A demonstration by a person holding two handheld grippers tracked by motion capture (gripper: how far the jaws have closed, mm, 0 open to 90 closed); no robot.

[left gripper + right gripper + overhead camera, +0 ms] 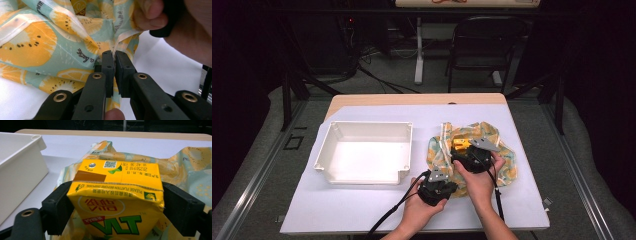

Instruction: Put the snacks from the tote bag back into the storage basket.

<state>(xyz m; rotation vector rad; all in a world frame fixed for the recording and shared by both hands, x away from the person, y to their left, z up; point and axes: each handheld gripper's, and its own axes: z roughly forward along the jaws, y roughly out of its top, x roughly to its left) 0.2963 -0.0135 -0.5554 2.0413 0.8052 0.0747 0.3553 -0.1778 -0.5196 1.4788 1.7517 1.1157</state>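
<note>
Claws both clamp: left claw (114, 62) pinches bag (50, 37), right claw (117, 202) carton (117, 195).

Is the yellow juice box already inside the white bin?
No, the juice box sits clamped in the right gripper over the fruit-print bag, and the white bin stands apart beside it.

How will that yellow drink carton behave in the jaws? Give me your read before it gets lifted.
The yellow drink carton looks fairly stiff: its flat sides sit squarely between the right gripper jaws. The paperboard shows creases near the top, so a hard squeeze could probably dent it. If full, it is likely heavy for its size. Boxy, so it should not roll.
</note>
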